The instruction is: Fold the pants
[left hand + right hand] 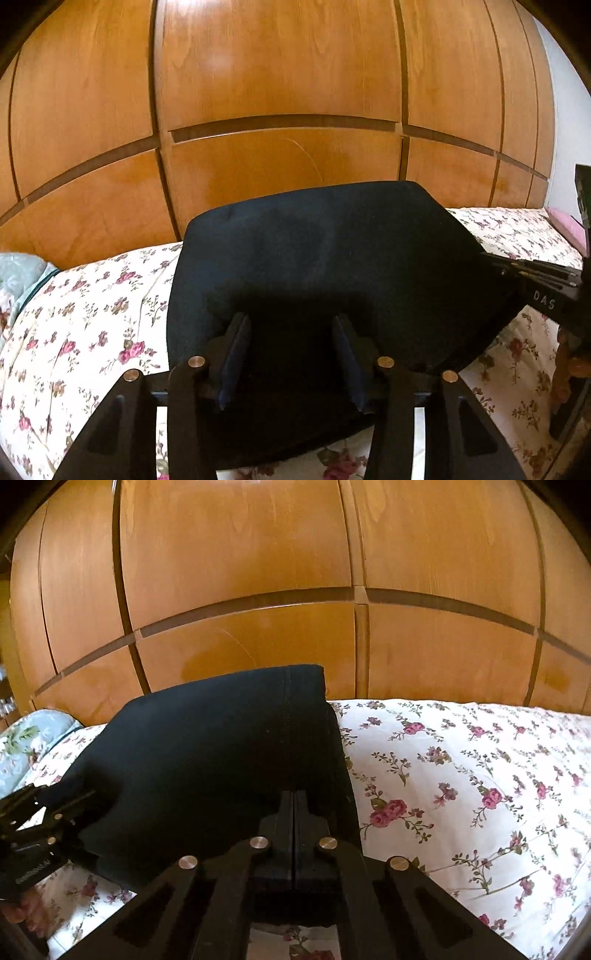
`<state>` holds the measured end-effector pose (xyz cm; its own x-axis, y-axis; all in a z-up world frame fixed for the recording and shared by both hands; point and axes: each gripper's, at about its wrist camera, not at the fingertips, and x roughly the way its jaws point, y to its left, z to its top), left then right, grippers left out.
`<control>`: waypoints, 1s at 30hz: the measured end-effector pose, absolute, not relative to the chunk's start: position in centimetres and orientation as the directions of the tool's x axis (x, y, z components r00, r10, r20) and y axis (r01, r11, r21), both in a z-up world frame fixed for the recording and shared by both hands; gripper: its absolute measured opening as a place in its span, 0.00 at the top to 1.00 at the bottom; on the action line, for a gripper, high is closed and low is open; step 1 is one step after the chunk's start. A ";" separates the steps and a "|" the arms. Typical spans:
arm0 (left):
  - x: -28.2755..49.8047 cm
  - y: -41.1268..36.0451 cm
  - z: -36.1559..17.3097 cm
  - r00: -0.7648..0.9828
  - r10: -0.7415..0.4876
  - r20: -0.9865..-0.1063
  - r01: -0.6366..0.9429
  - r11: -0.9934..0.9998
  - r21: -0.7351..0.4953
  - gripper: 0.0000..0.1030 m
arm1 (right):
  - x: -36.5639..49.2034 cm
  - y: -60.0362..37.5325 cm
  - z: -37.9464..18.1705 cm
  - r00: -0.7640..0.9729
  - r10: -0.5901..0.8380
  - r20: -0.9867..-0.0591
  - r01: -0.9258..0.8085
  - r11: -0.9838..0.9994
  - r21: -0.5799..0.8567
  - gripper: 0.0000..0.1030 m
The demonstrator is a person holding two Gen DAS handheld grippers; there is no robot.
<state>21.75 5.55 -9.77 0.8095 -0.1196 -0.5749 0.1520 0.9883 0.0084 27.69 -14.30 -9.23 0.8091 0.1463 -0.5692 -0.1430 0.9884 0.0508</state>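
Nearest the left wrist camera, the left tongs (291, 325) stand released: the two fingers are spread apart, with dark fabric lying between and beneath them. Whether the fingers touch the cloth cannot be determined.

In the right wrist view, the right tongs (294, 801) are clenched, both fingers pressed flat together with no gap. Their tips sit over the right-hand portion of the fabric; whether cloth is caught between them cannot be told.

The pants (314, 266), dark navy to black, lie folded into a compact, roughly rectangular stack on the bed (461, 775). A stitched seam (286, 716) runs lengthwise along the stack near its right edge. Each pair of tongs appears in the other camera's view at the side of the stack: the right tongs at the stack's right margin in the left view, the left tongs at its left margin in the right view.

The bed carries a white cover printed with pink and purple flowers. A pale blue floral cushion (26, 738) rests at the left end of the bed, and a pink pillow (567, 225) at the right end.

Beyond the bed stands a wooden wardrobe (277, 74) with panelled doors.
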 end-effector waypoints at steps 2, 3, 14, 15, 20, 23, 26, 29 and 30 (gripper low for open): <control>20.7 5.3 -8.6 0.821 -0.093 -0.563 0.122 0.992 0.015 0.49 | 27.3 -14.2 -9.0 0.814 0.133 -0.566 -0.141 0.990 0.030 0.99; 20.1 5.1 -8.4 0.830 -0.070 -0.554 0.102 0.994 0.026 0.46 | 27.0 -14.2 -8.7 0.816 0.138 -0.561 -0.148 0.989 0.027 0.93; 12.9 5.5 -7.8 0.846 0.035 -0.531 -0.073 0.996 -0.051 0.28 | 19.8 -11.7 -6.9 0.838 0.144 -0.526 -0.131 0.989 0.061 0.35; 12.4 5.7 -7.8 0.850 0.054 -0.525 -0.093 0.995 -0.048 0.28 | 18.9 -11.5 -7.0 0.841 0.141 -0.522 -0.126 0.990 0.065 0.32; 9.6 6.5 -7.6 0.867 0.095 -0.490 -0.142 0.988 -0.061 0.28 | 15.7 -10.8 -8.3 0.837 0.104 -0.537 -0.079 0.994 0.071 0.29; 8.3 6.7 -7.5 0.881 0.100 -0.463 -0.149 0.986 -0.069 0.28 | 14.6 -10.5 -8.4 0.840 0.085 -0.535 -0.059 0.996 0.065 0.28; 7.0 6.7 -7.3 0.901 0.116 -0.417 -0.161 0.984 -0.074 0.28 | 13.1 -10.0 -8.3 0.865 0.038 -0.500 -0.027 0.999 0.029 0.24; 6.4 6.4 -7.1 0.909 0.129 -0.397 -0.165 0.985 -0.057 0.28 | 12.4 -9.4 -8.4 0.873 0.019 -0.487 -0.021 1.000 0.001 0.21; 6.6 6.3 -7.1 0.909 0.131 -0.396 -0.162 0.986 -0.047 0.28 | 12.4 -9.4 -8.3 0.873 0.019 -0.487 -0.022 1.000 -0.001 0.21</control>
<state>6.57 6.31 -7.12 0.9090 0.1308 -0.3957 -0.1625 0.9856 -0.0474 12.38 -9.45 -8.33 0.8733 0.0188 -0.4869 -0.0222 0.9998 -0.0013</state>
